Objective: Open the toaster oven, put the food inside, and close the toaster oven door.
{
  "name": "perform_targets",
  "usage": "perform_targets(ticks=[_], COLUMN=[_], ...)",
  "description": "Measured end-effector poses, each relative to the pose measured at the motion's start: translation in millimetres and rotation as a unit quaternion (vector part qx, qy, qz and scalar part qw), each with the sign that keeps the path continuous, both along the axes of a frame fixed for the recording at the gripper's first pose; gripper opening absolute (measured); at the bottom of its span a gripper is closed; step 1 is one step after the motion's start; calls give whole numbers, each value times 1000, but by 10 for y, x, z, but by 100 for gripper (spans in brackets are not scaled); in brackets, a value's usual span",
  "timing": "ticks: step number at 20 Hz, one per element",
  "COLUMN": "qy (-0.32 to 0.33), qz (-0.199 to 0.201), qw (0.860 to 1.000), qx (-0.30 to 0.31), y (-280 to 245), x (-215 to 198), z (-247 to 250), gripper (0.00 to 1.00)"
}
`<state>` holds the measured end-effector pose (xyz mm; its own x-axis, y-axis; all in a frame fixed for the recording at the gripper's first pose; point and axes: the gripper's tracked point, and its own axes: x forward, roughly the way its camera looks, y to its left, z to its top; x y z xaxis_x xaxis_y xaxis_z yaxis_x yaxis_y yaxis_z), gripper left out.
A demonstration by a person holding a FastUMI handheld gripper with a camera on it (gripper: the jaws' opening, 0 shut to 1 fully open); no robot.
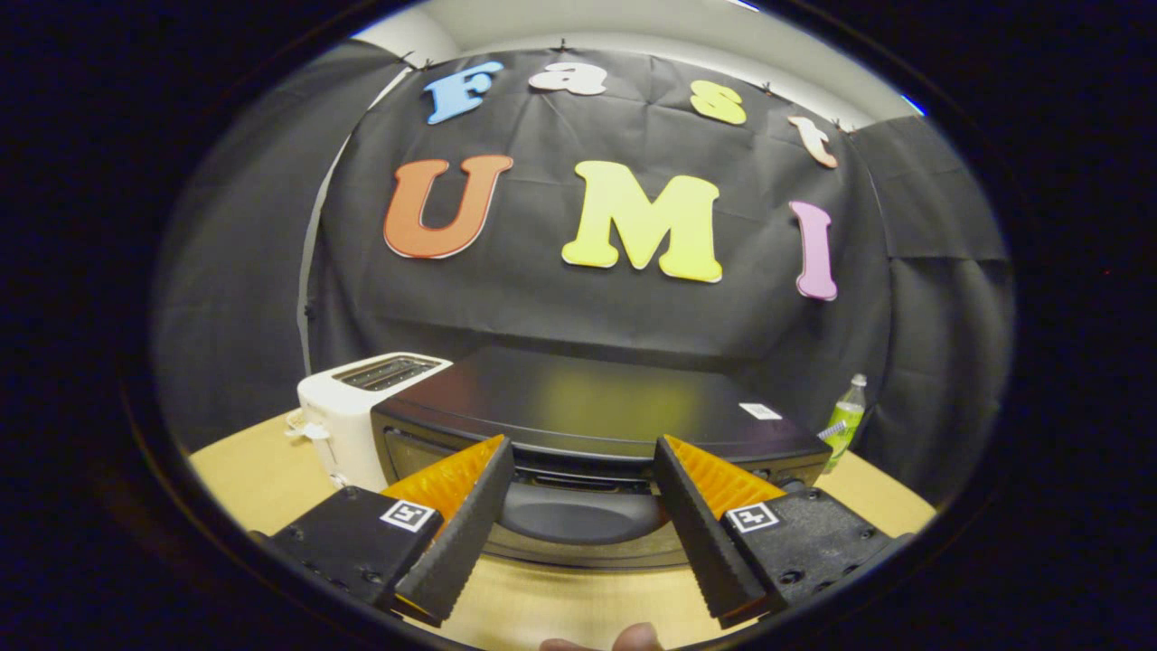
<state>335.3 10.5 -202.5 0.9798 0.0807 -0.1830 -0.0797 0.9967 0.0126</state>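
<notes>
A black toaster oven (587, 398) stands on the wooden table (253, 479), seen from just above its front. My gripper (583, 445) is open, and its fingertips reach the oven's top front edge, one on each side of the middle. Between the fingers and just below the edge lies a dark curved part of the oven's front (578, 517), which looks like the door handle. Nothing is held between the fingers. Whether the door is open or shut I cannot tell from this angle.
A white two-slot toaster (348, 407) stands close against the oven's left side. A green bottle (846, 423) stands behind the oven's right corner. Black cloth walls close the booth behind. A person's fingertip (633, 638) shows below the gripper.
</notes>
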Motion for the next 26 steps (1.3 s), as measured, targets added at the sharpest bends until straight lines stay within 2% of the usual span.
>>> perform_targets(ticks=[1,5,11,18,26], qy=[-2,9,21,76,181], qz=[0,0,0,26,27], qw=[1000,1000,1000,996,983], qx=[15,8,-21,-40,-5], y=[14,24,1,-34,-81], x=[8,-84,-535,-975,-1333], z=[16,-9,-158,-471,-973], gripper=[100,100,100,100,100])
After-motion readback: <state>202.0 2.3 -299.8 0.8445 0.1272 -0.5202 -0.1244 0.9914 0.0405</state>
